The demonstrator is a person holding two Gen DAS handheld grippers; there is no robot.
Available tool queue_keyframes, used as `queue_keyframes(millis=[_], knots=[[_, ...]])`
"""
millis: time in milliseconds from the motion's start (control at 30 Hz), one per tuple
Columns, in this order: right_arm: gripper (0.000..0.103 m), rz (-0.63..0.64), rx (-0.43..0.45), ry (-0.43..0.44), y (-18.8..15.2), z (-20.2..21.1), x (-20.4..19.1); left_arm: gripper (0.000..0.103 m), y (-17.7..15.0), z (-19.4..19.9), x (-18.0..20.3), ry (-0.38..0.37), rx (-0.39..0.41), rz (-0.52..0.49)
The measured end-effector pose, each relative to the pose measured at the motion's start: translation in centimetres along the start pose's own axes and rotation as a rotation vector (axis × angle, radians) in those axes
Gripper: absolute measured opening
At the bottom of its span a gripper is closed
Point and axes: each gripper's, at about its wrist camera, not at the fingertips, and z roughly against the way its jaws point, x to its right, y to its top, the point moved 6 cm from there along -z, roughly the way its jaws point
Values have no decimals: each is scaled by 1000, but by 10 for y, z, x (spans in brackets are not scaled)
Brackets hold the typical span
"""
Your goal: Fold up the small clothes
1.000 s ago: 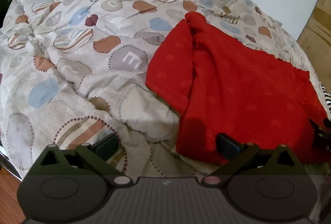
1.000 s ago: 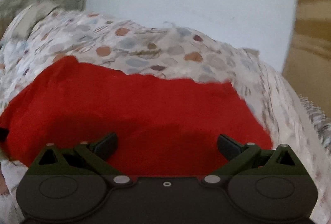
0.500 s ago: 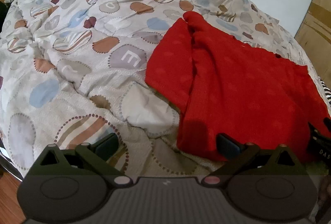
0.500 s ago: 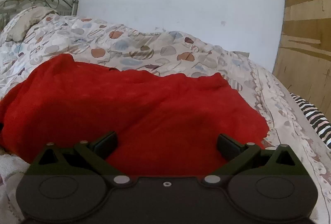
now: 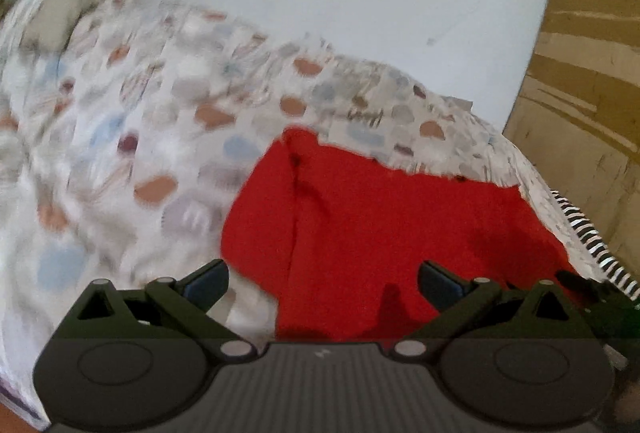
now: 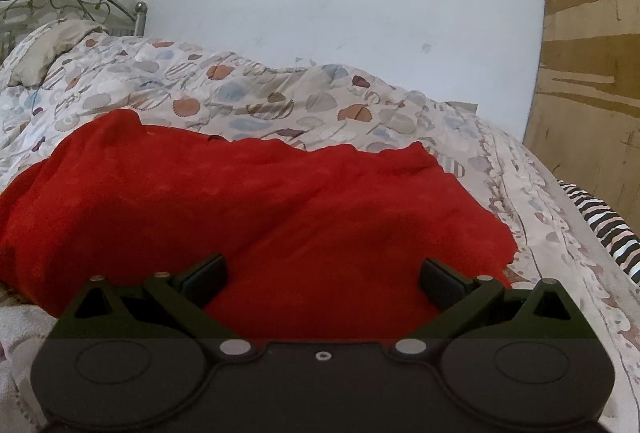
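A red knitted garment (image 5: pixel 380 225) lies spread on the patterned bed cover (image 5: pixel 120 161), with a fold ridge running down its left part. My left gripper (image 5: pixel 322 283) is open just above the garment's near left edge, nothing between its fingers. From the right wrist view the same red garment (image 6: pixel 260 217) fills the middle, and my right gripper (image 6: pixel 322 279) is open over its near edge, holding nothing. Part of the right gripper (image 5: pixel 592 293) shows at the right edge of the left wrist view. The left wrist view is blurred.
The bed cover (image 6: pixel 240 101) carries coloured spots and is rumpled. A pillow (image 6: pixel 44 53) and a metal headboard (image 6: pixel 72 1) stand at the far left. A white wall (image 6: pixel 340 13) rises behind, a wooden panel (image 6: pixel 592 53) at the right, and striped cloth (image 6: pixel 608 225) beside the bed edge.
Both grippers tilted upward and moved lower toward the garment's near edge, so more wall shows. The garment has not moved. Both stay open.
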Motion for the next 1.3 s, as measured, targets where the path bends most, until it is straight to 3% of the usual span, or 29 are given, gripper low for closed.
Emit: queue_keyframes(millis=[233,367,467,733,833,900,1133,1300], knots=[[103,-16,11,4,-1,0,2,103,24,-62,-2,96,-46,19],[102,-23,14,7,-2,0,3,103,17,-88,-12,185,-113,-78],[103,-35,17,12,-2,0,3,103,14,-93,-18,135,-133,-90],[103,-50,26,13,-4,0,3,103,10,-97,-39,64,-217,76],[103,-56,28,16,-4,0,3,102,10,-95,-43,77,-226,115],[103,-60,28,17,-4,-1,4,94,11,-93,-41,77,-224,117],[103,-69,32,18,-4,-1,4,75,20,-86,-9,148,-201,-70],[103,-75,35,21,-5,0,5,73,22,-87,-18,148,-214,43]])
